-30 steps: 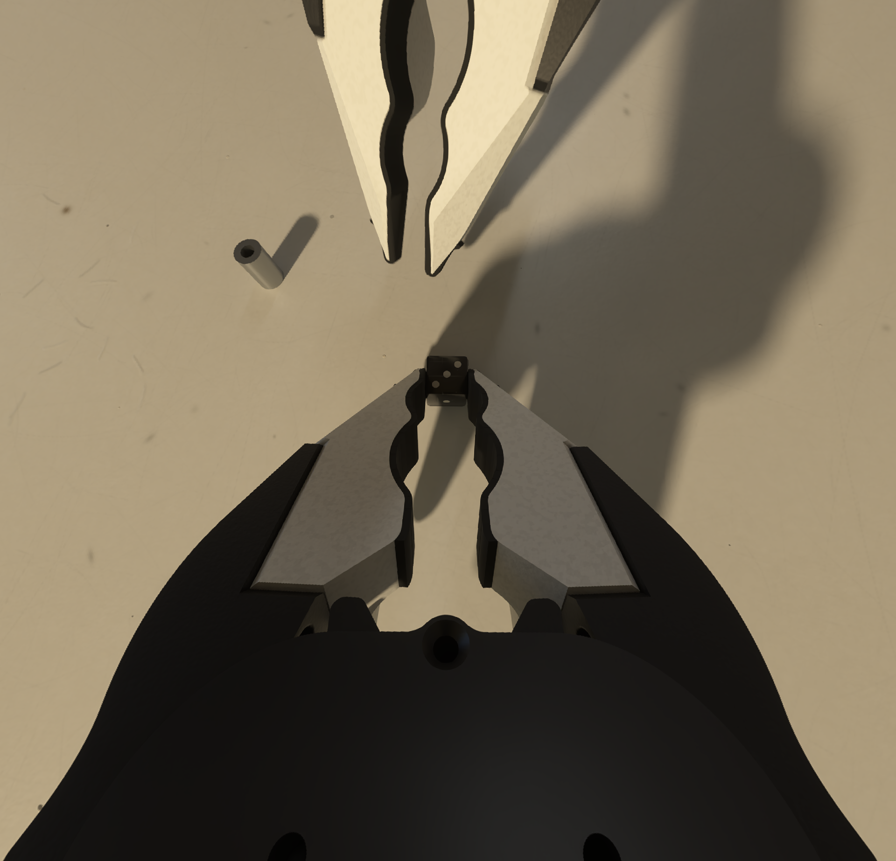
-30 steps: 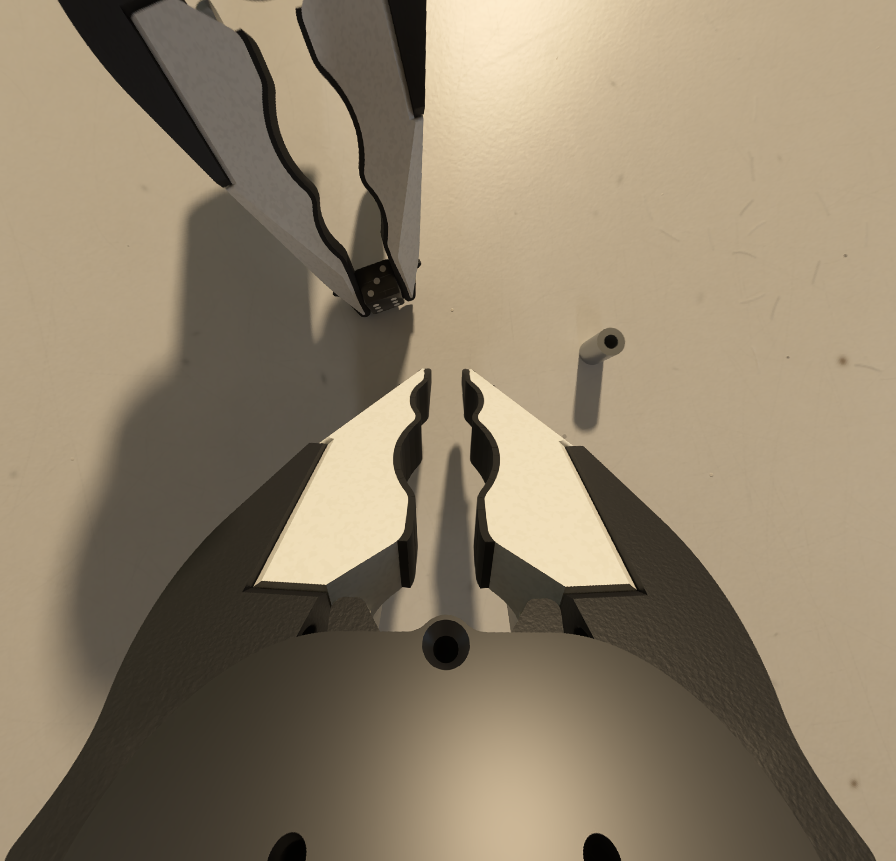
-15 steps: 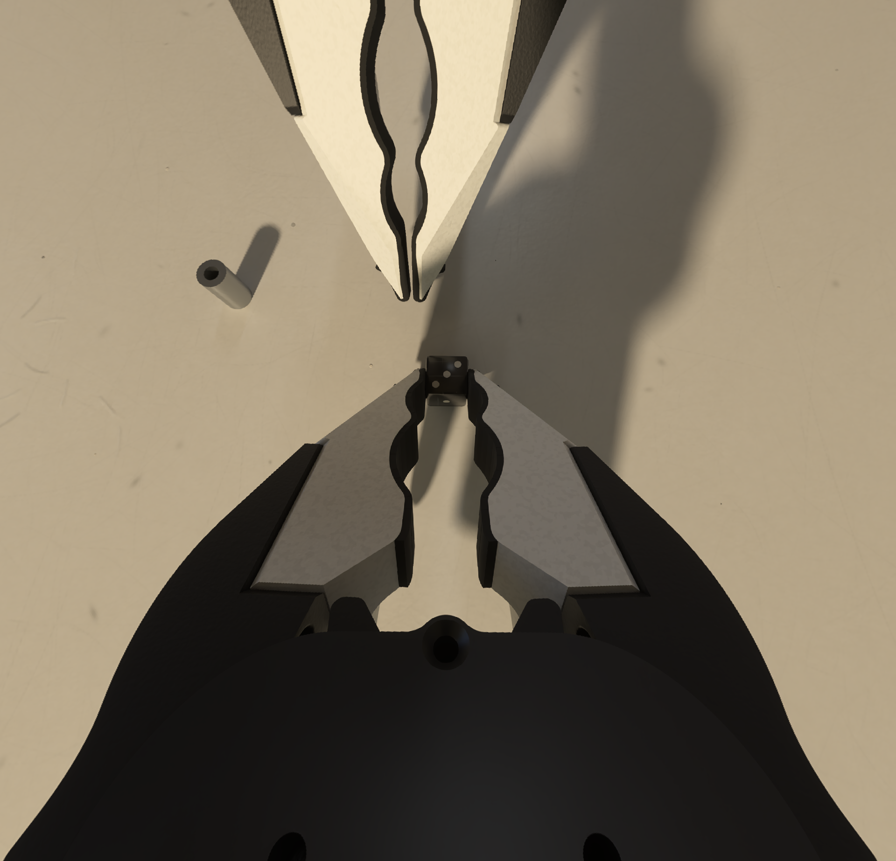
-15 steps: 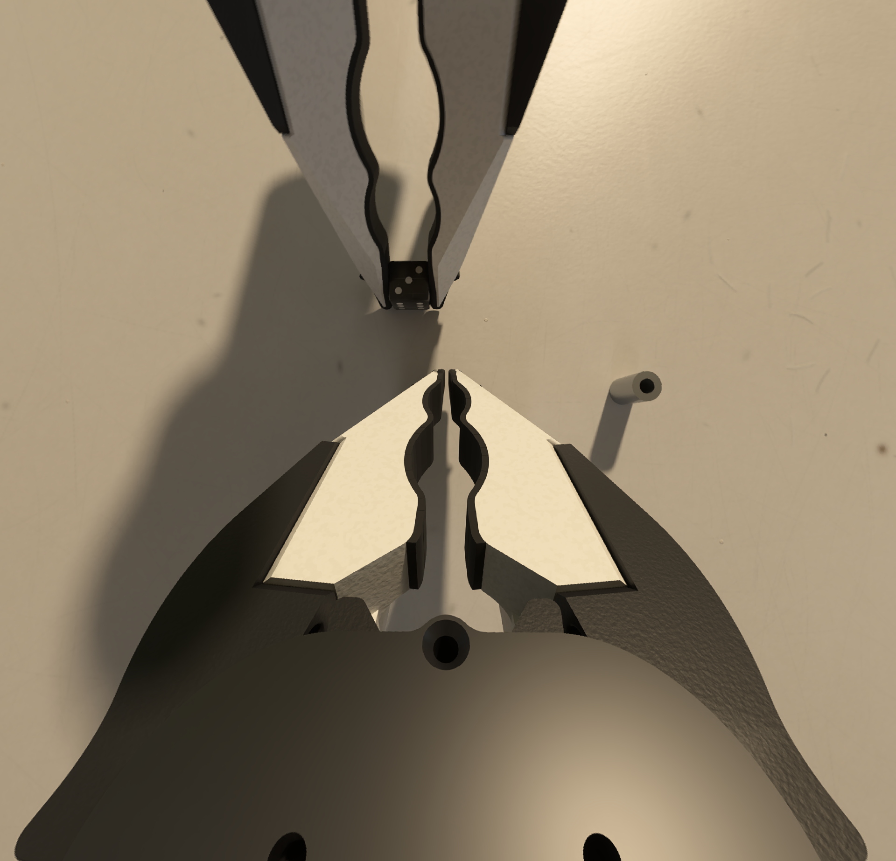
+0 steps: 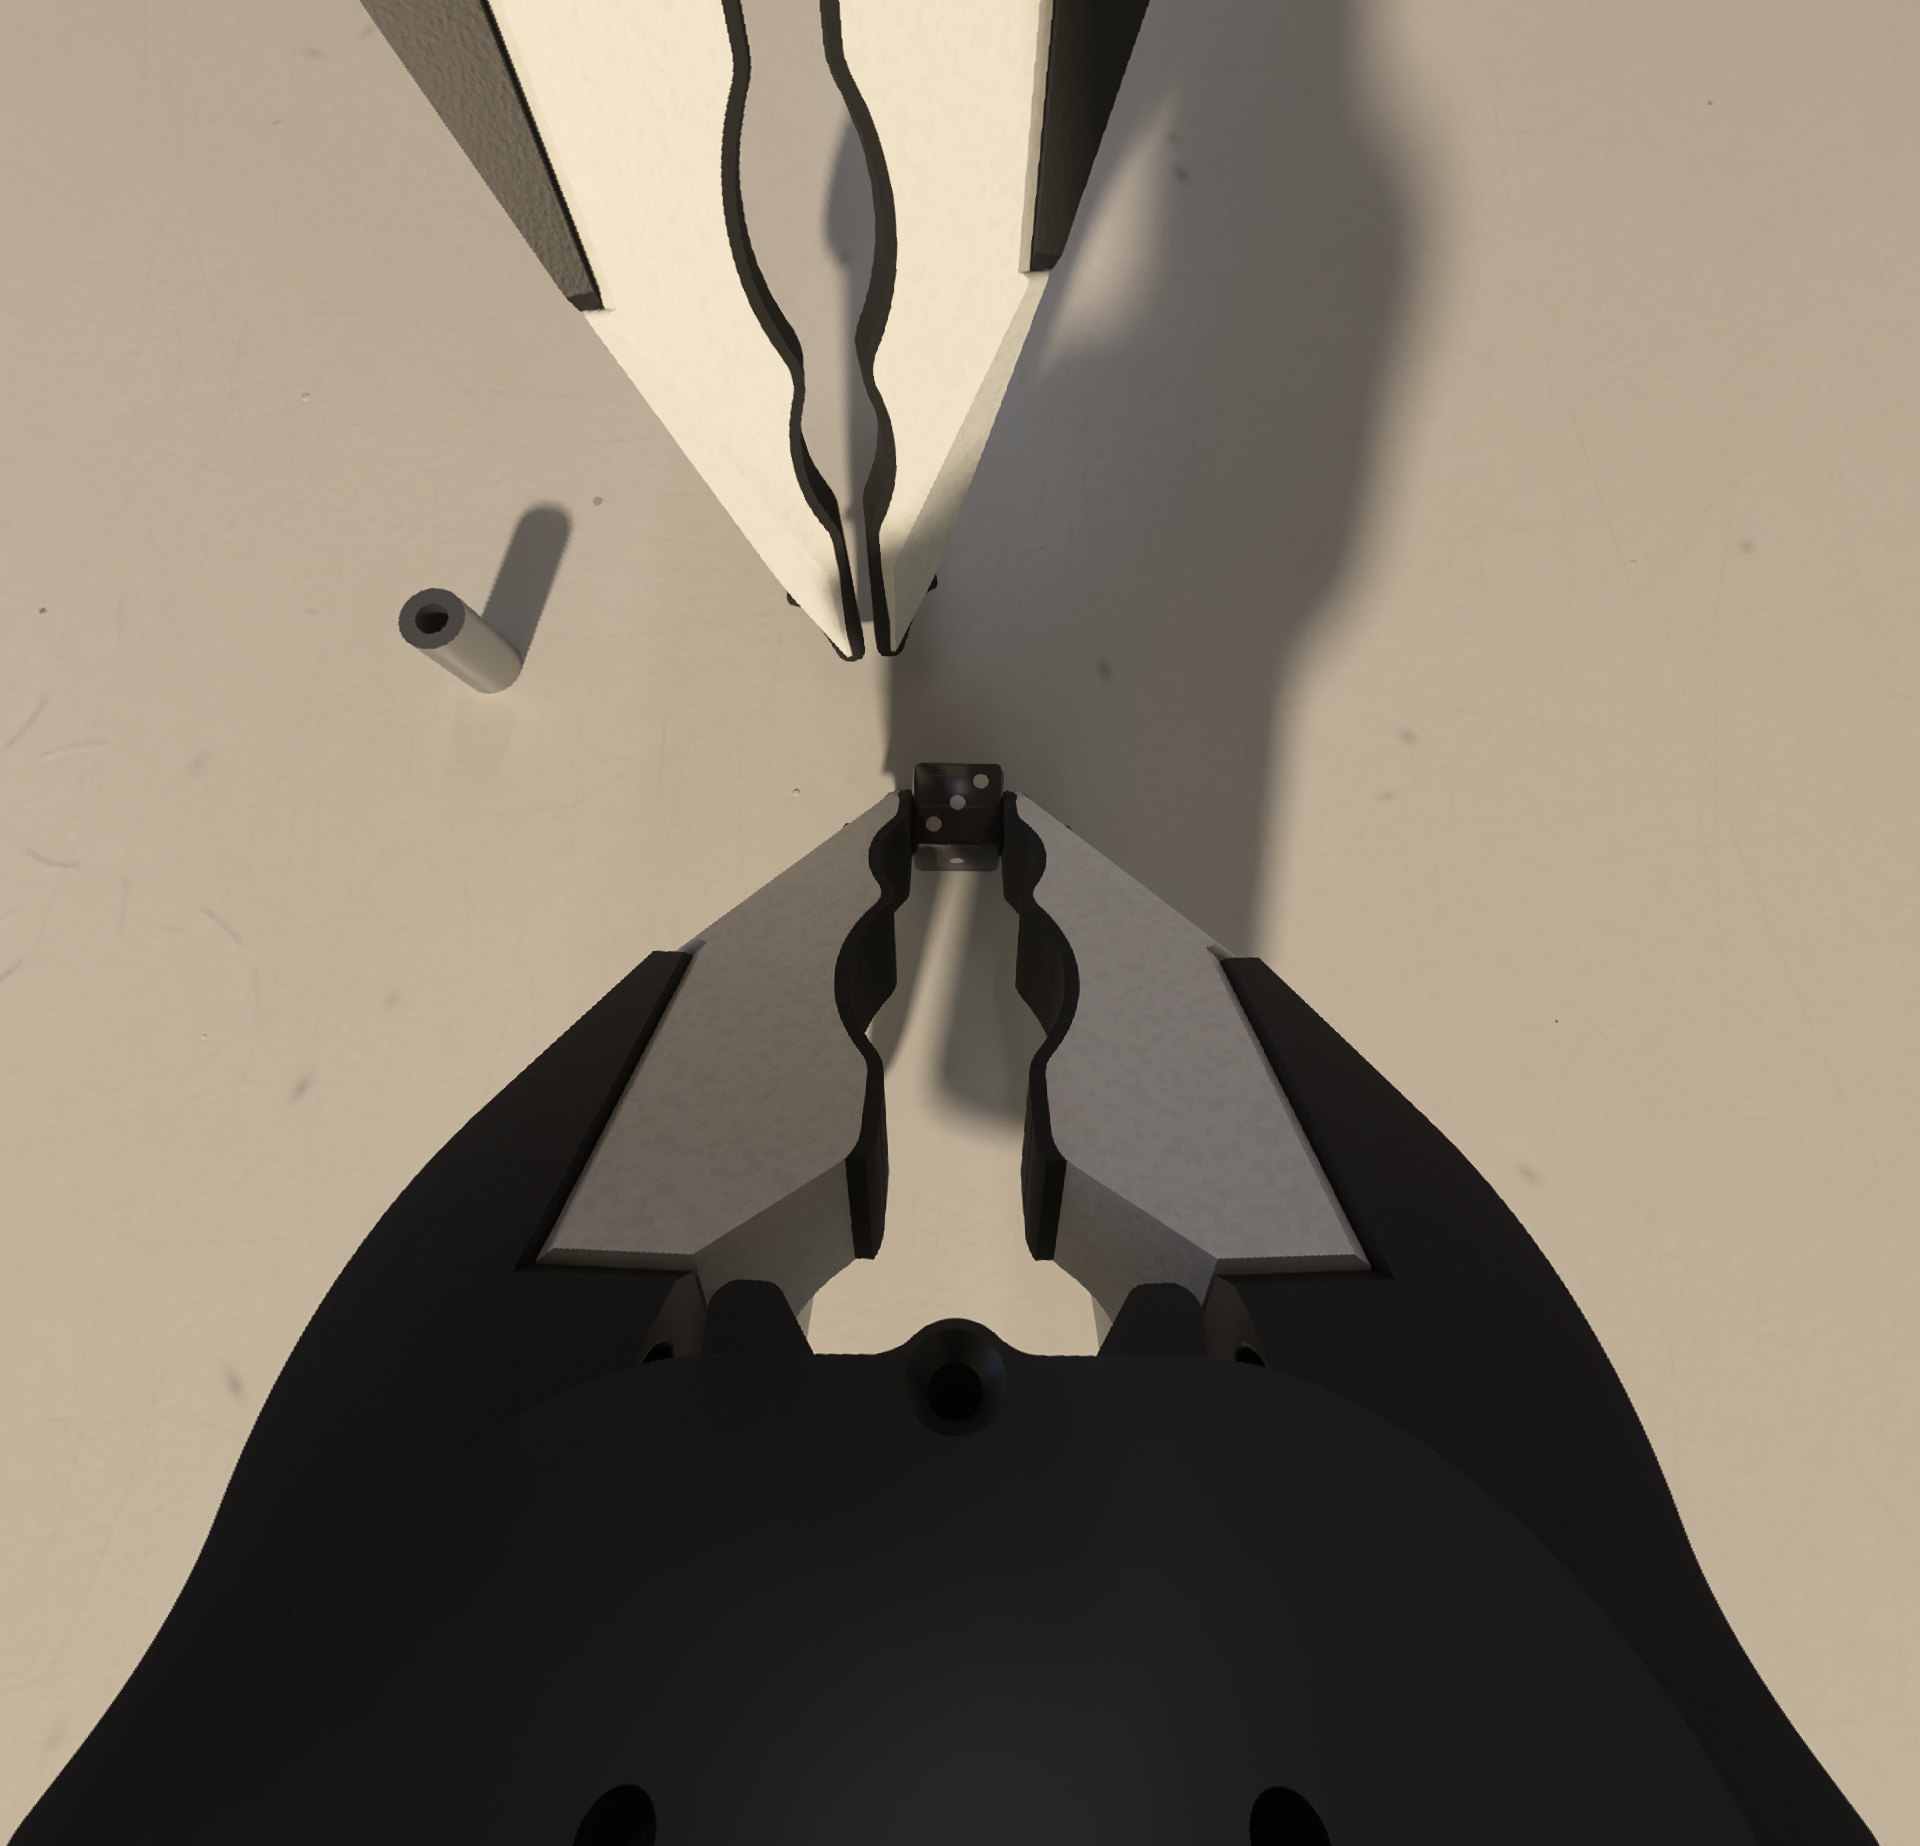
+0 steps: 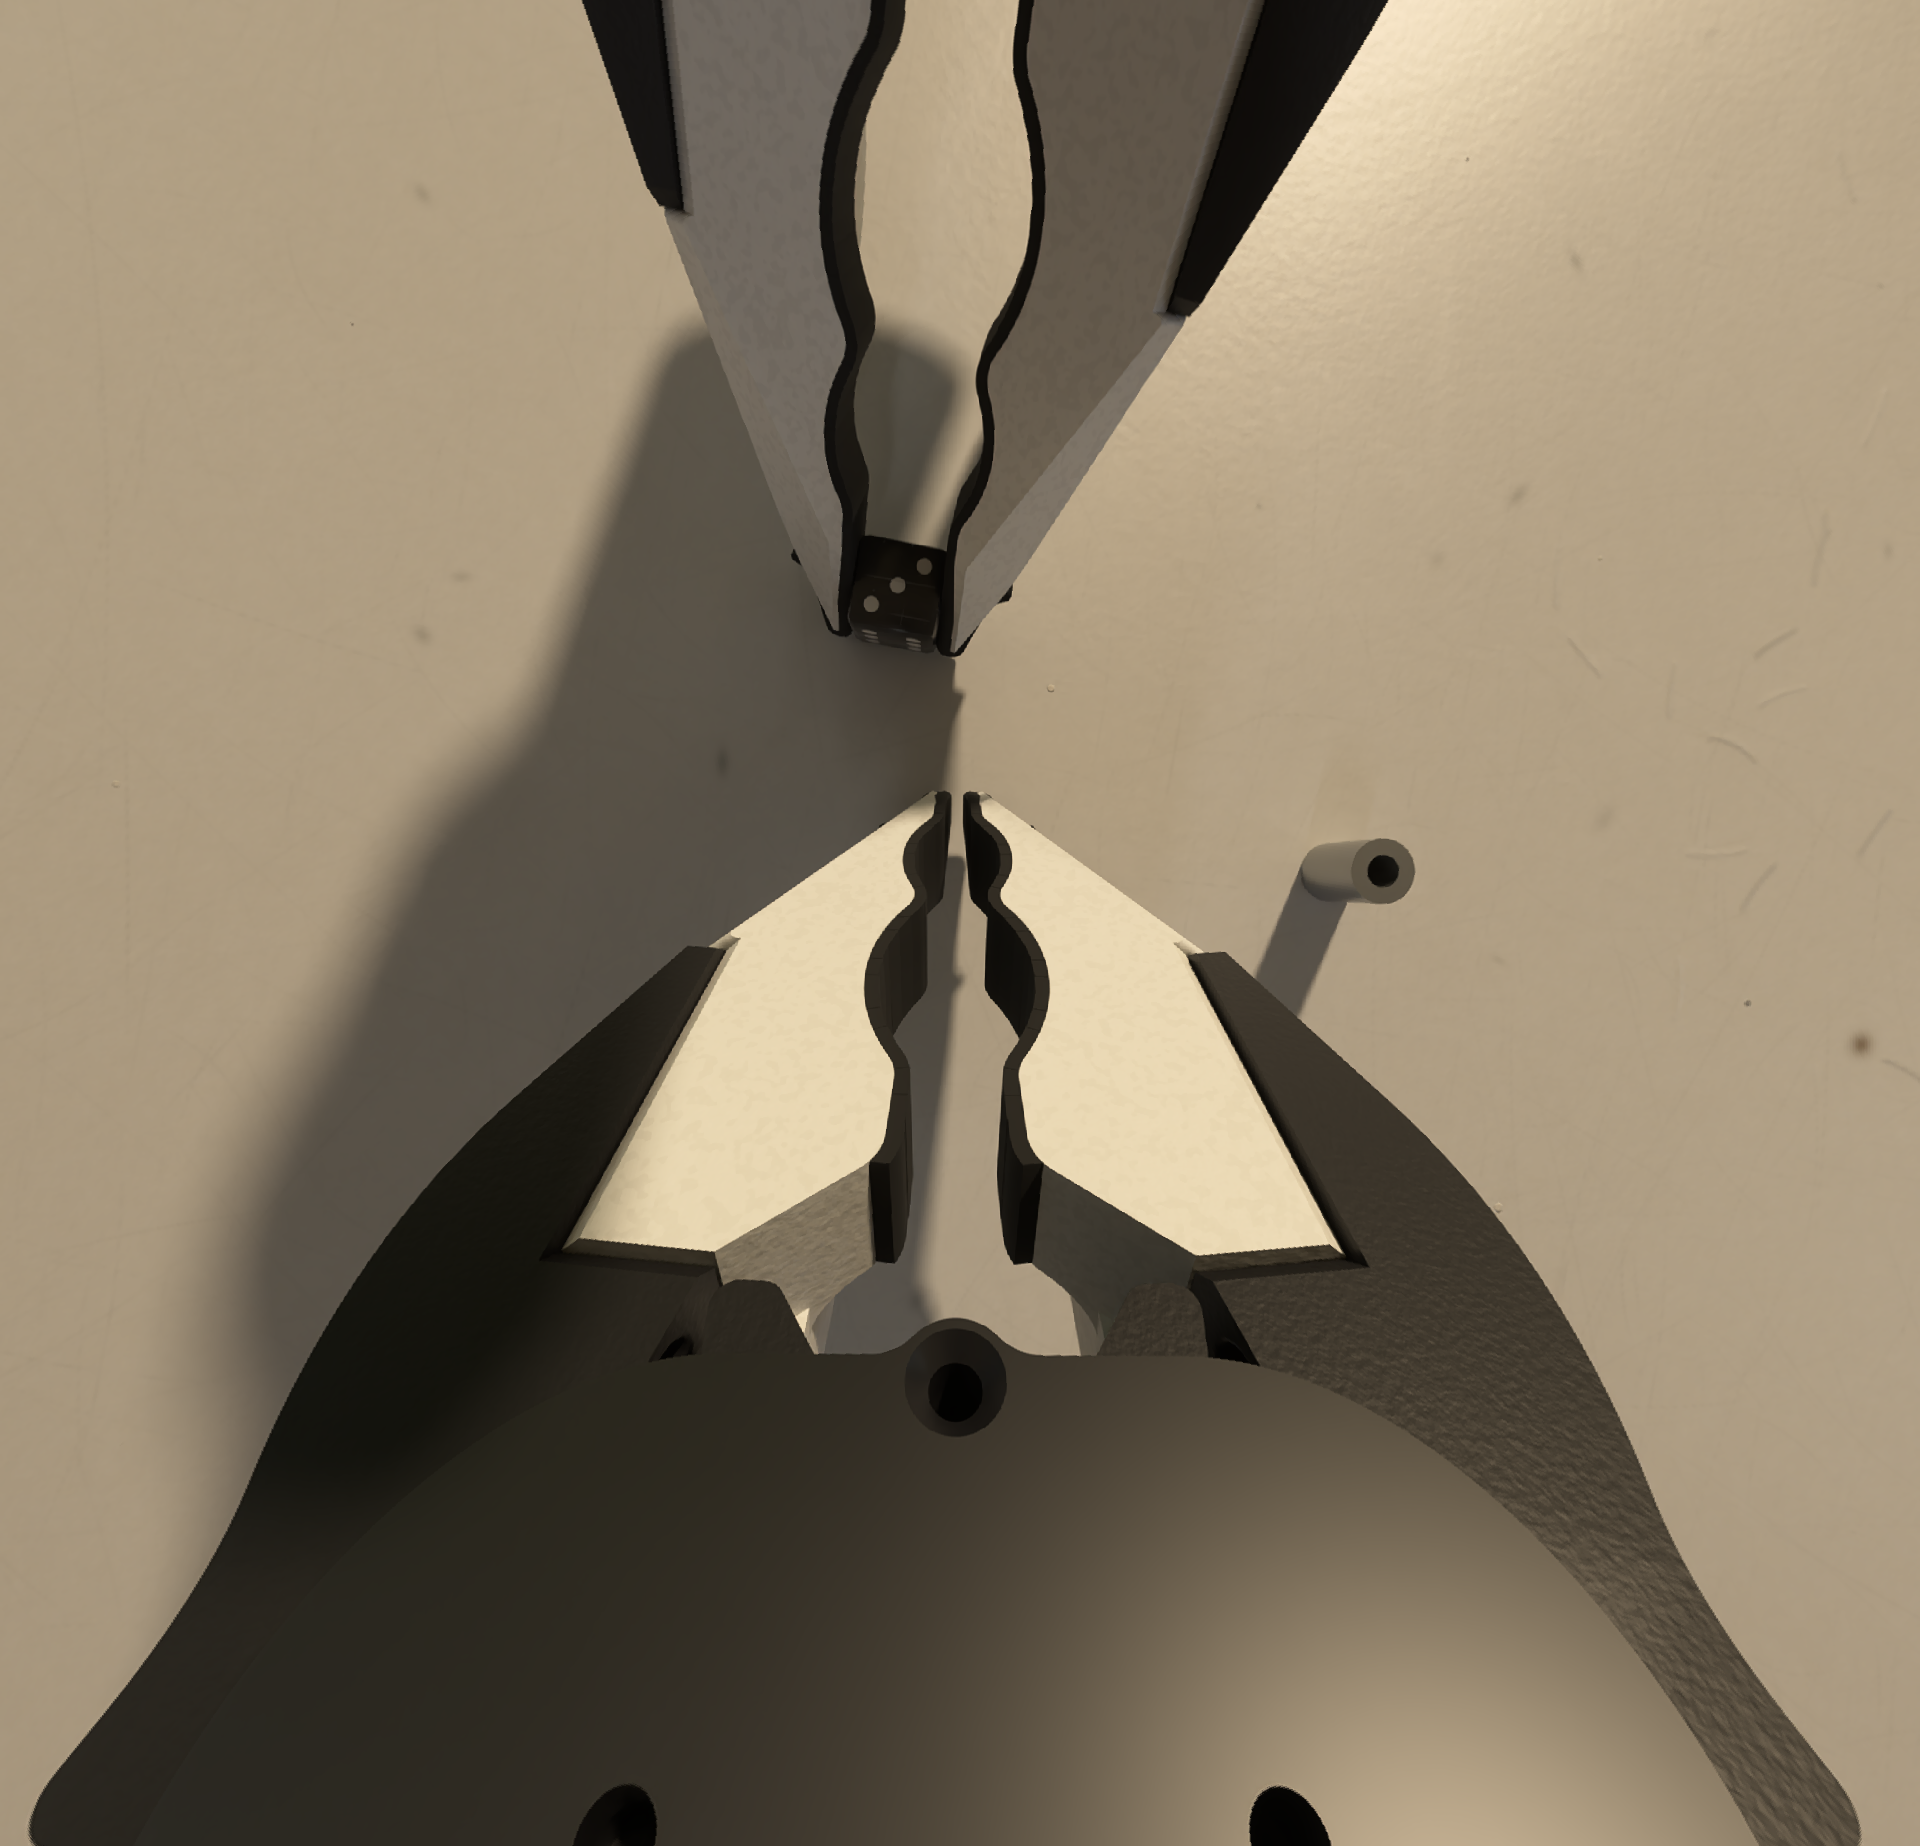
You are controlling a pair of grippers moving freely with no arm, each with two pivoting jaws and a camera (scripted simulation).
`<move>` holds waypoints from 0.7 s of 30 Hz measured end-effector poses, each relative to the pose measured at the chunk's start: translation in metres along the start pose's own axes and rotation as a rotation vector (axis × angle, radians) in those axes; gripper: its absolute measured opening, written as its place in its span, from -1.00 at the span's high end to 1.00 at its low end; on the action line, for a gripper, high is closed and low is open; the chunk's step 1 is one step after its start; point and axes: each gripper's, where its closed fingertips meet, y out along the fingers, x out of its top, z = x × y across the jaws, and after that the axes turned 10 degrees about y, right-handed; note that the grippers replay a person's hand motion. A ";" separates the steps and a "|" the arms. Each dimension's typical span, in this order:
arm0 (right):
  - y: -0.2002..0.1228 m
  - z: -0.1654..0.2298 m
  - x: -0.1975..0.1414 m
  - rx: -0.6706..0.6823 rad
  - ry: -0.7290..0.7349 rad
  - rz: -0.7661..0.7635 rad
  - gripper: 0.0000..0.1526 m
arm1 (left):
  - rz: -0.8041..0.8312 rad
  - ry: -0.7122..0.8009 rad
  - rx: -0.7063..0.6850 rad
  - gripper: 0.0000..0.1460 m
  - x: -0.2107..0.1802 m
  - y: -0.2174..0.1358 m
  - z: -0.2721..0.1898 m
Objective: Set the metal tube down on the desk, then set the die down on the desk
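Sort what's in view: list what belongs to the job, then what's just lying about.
Job:
- tube, lying on the desk, released
- die, clamped in the left gripper
- right gripper, shut and empty

Lying about:
- nothing else; only marks and shadows on the desk

A scuffed beige desk [image 5: 260, 965] carries the metal tube [image 5: 462, 643].

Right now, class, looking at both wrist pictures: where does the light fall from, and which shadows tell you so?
Left wrist view: the small grey metal tube throws its shadow up and rightward on the beige desk. The black left gripper, holding the black white-spotted die, is dim. Right wrist view: the tube's shadow falls down-left; the shut cream right gripper is brightly lit.
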 end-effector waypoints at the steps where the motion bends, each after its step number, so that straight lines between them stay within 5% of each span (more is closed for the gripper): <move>1: 0.000 0.000 0.001 0.000 -0.001 -0.005 0.96 | -0.001 0.001 -0.002 0.78 0.000 0.000 0.000; 21: 0.003 0.001 0.002 0.029 -0.031 -0.045 0.96 | 0.003 0.025 -0.035 0.78 0.000 0.000 0.000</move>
